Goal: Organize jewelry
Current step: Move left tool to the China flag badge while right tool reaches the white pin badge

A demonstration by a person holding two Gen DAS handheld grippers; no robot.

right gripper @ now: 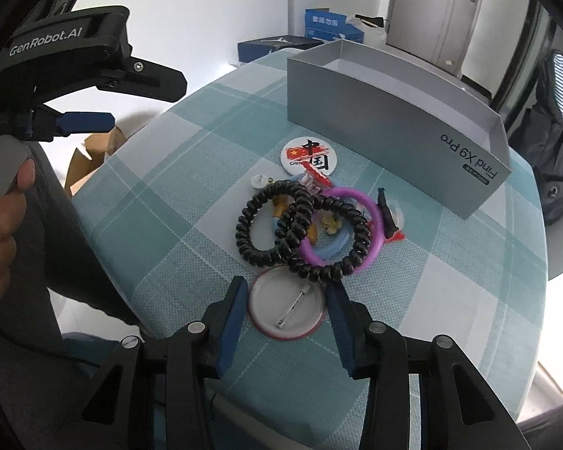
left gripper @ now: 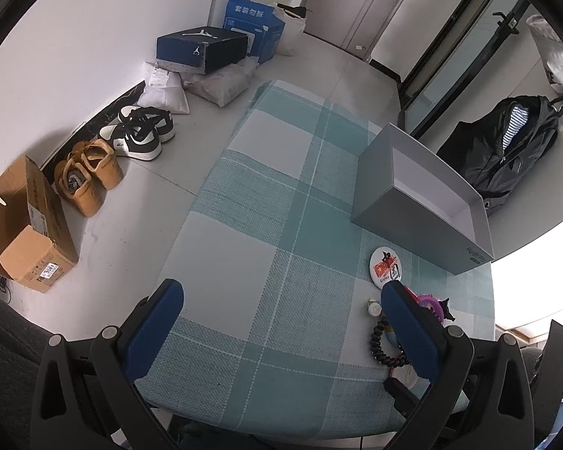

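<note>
A pile of jewelry lies on the checked tablecloth [right gripper: 169,247]: two black spiral hair ties [right gripper: 266,221], a purple ring [right gripper: 360,225], a light blue ring [right gripper: 332,249] and small charms. A face-down pin badge [right gripper: 287,309] lies nearest me, between the fingers of my right gripper [right gripper: 287,302], which is open around it just above the cloth. A round badge with red Chinese characters [right gripper: 311,155] lies beyond the pile. An open grey box [right gripper: 394,127] stands behind. My left gripper [left gripper: 281,322] is open and empty above the table; the pile [left gripper: 386,341] sits by its right finger.
The table edge [left gripper: 191,202] drops off to the floor at the left, where shoes [left gripper: 139,131] and cardboard boxes [left gripper: 30,232] stand along the wall. A black backpack [left gripper: 514,150] lies beyond the grey box [left gripper: 424,195]. The left gripper shows at upper left in the right wrist view [right gripper: 86,120].
</note>
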